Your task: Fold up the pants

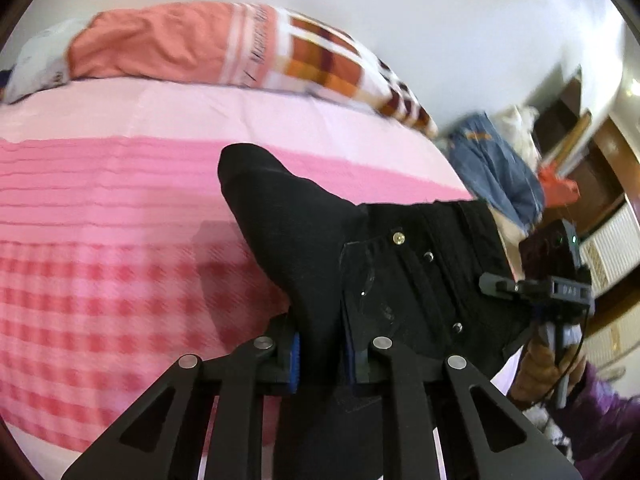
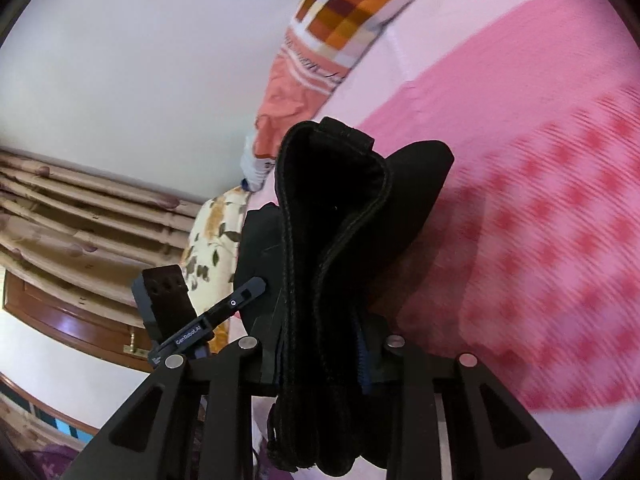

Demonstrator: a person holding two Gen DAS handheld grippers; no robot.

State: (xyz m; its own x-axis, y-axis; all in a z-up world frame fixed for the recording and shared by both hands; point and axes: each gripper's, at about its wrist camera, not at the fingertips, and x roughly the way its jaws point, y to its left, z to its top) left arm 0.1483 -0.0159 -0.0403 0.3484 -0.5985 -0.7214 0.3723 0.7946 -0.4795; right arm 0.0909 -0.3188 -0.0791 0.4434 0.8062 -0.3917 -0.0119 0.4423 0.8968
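The black pants (image 1: 320, 232) hang in the air above the pink bed, stretched between both grippers. My left gripper (image 1: 320, 356) is shut on a fold of the pants near the waistband, where a brass button (image 1: 398, 237) and rivets show. My right gripper (image 2: 320, 356) is shut on a thick bunch of the pants (image 2: 340, 216), with stitched seams running up from the jaws. The right gripper (image 1: 556, 288) also shows at the right of the left wrist view. The left gripper (image 2: 200, 320) shows at the left of the right wrist view.
A pink checked blanket (image 1: 120, 260) covers the bed below. An orange and plaid pillow (image 1: 208, 48) lies along the white wall. Blue jeans (image 1: 492, 168) and other clothes are piled past the bed's right end. Curtains (image 2: 80, 216) and a floral pillow (image 2: 216, 232) are beyond it.
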